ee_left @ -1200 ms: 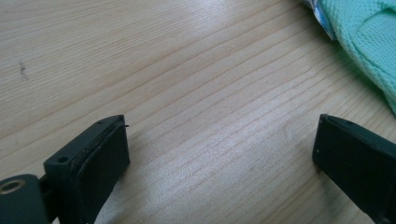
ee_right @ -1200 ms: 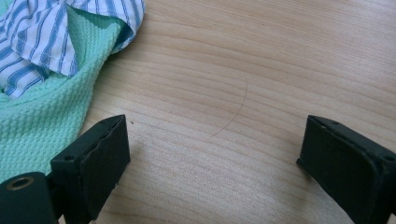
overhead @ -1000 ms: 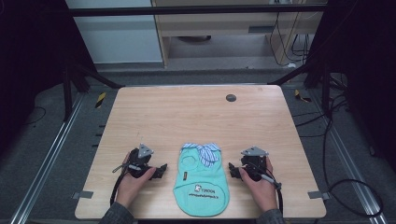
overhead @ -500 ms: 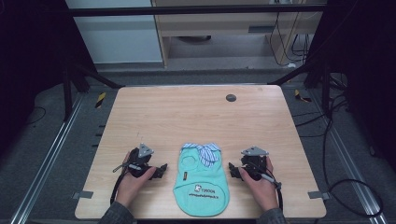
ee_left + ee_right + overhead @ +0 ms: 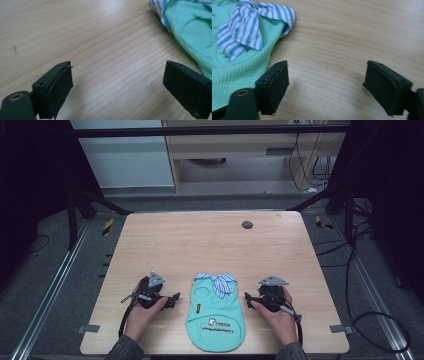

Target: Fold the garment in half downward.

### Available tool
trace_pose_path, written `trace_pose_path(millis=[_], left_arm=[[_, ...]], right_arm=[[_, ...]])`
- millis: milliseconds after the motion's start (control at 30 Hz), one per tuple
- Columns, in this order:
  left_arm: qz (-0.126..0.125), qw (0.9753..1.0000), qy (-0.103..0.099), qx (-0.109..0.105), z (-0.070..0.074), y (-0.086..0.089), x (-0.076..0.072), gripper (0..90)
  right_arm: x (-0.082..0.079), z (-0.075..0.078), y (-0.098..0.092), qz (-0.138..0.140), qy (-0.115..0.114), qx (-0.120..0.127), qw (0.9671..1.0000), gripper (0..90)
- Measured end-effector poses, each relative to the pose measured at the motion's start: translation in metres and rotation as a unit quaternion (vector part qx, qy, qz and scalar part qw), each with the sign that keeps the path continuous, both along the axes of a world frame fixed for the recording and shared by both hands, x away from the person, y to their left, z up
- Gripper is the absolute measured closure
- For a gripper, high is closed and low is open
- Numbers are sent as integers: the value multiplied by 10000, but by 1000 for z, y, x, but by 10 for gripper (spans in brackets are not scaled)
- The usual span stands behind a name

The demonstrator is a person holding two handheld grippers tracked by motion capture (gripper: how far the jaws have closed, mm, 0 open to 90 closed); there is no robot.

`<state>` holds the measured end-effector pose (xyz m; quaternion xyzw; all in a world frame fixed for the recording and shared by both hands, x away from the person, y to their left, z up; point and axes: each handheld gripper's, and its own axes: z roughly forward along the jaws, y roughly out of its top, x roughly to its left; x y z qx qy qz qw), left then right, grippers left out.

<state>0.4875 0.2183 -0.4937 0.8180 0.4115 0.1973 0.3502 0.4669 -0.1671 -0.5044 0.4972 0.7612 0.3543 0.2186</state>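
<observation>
Mint pet shirt [image 5: 216,317] lies flat mid-worktop [image 5: 210,245] between my left gripper [image 5: 172,300] and right gripper [image 5: 248,299], both jaws wide open and empty; I'd pinch both side edges evenly

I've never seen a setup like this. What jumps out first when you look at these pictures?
A small mint-green knitted garment with a blue-and-white striped collar lies flat at the near edge of the pale wooden table. On either side of it, a hand rests on the table holding a black two-jaw tool: the left gripper and the right gripper, both with jaws open, pointing at the garment.
</observation>
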Motion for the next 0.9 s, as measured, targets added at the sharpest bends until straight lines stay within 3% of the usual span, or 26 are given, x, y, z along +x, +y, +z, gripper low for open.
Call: trace_pose_path(millis=[100,233,333,500,533,667,900], left_arm=[[-83,9999,31,-118,8,-6,7,106],[-363,9993,109,10,24,-16,17,134],[-440,9989,148,51,31,-22,24,168],[-583,9981,175,87,46,-36,41,268],[-599,9980,212,73,48,-38,43,299],[-716,9969,298,131,50,-50,56,367],[-741,9965,370,129,57,-65,77,526]], right_arm=[[3,9,4,86,-36,-156,9998,301],[16,27,9,384,-20,-470,9982,403],[25,36,12,541,66,-521,9972,473],[37,42,17,725,192,-523,9958,590],[43,44,20,849,281,-422,9951,649],[51,45,23,933,338,-472,9939,722],[70,47,34,1073,465,-352,9925,853]])
